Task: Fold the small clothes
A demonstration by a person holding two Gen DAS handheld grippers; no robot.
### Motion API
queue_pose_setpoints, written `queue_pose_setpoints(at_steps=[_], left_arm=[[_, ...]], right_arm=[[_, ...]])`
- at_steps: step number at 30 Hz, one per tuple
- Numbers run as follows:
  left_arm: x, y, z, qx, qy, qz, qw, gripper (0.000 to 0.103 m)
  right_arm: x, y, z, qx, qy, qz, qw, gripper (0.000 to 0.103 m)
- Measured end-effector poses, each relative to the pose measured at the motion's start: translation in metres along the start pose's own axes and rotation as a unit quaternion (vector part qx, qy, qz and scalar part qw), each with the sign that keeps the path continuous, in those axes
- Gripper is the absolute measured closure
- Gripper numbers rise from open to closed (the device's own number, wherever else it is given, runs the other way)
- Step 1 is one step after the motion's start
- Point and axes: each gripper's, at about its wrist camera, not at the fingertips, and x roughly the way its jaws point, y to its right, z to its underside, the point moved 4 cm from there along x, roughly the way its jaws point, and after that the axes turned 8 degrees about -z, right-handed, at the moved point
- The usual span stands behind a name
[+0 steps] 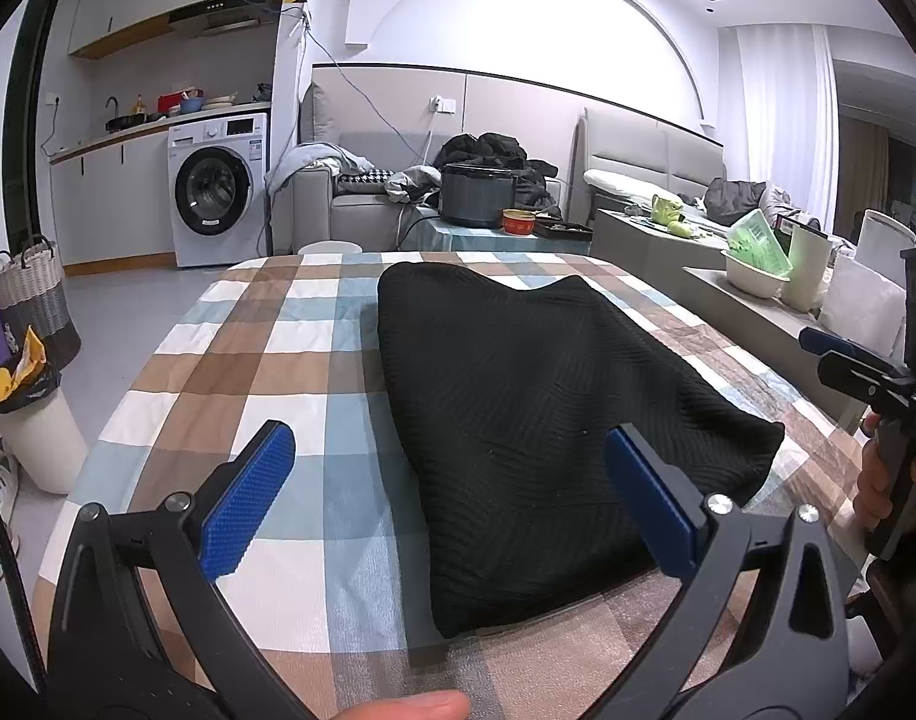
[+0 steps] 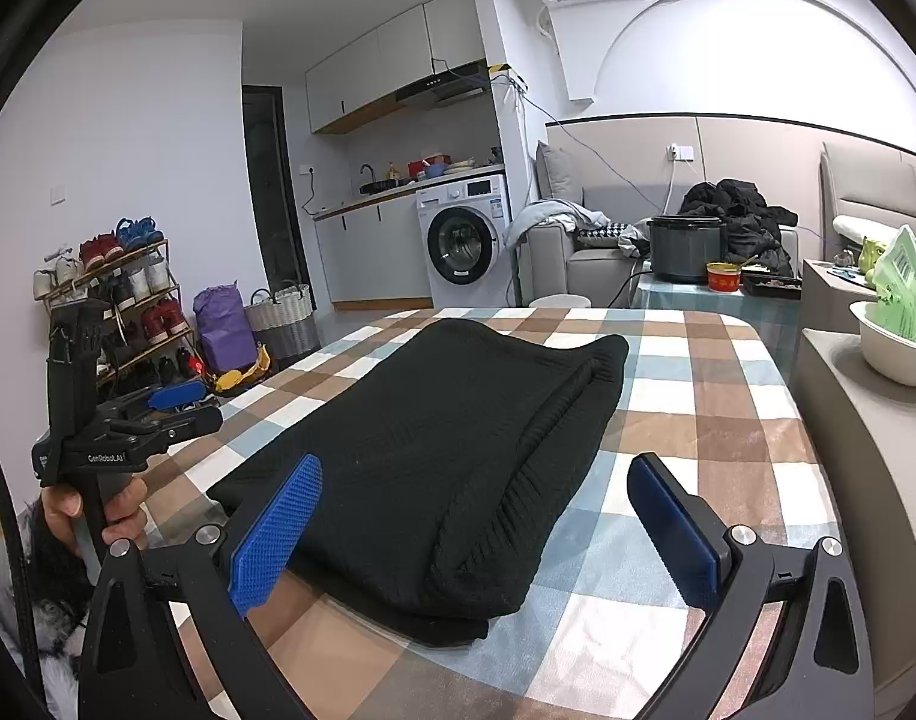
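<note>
Your left gripper (image 1: 452, 504) has its jaws wide apart, empty, hanging over the near edge of the table (image 1: 248, 360); the blue ribbed pads (image 1: 251, 504) sit either side of the near corner of the sweater (image 1: 536, 420) without touching it. Your right gripper (image 2: 476, 534) is spread open too, nothing between its fingers, low over the sweater's near end. The sweater is black ribbed knit, folded into a thick flat oblong with rounded corners, lying on the plaid cloth in brown, blue and white squares, roughly mid-table and angled toward your right side; a doubled hem edge shows along its right flank in the right wrist view. Nothing else sits on that cloth. Beyond the far edge: a dark round cooker (image 1: 477, 195) and a red tin (image 1: 519, 222) on a small side table, a grey sofa (image 1: 350, 204) piled with dark clothes, a white washing machine (image 1: 218, 189). Off your left side stand a woven basket (image 1: 35, 300), a white bin (image 1: 38, 420), and in the right wrist view a shoe rack (image 2: 122, 300) and a purple bag (image 2: 221, 324). On the right, a low counter holds a cream bowl (image 2: 896, 354) with a green packet in it.
</note>
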Motion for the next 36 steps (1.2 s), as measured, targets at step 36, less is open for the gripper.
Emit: queue_pose_setpoints(at_steps=[36], left_arm=[[0.003, -0.0048, 0.0014, -0.006, -0.002, -0.002, 1.0, 0.001]], right_arm=[[-0.0008, 0.0018, 0.0013, 0.0, -0.002, 0.002, 1.0, 0.0]])
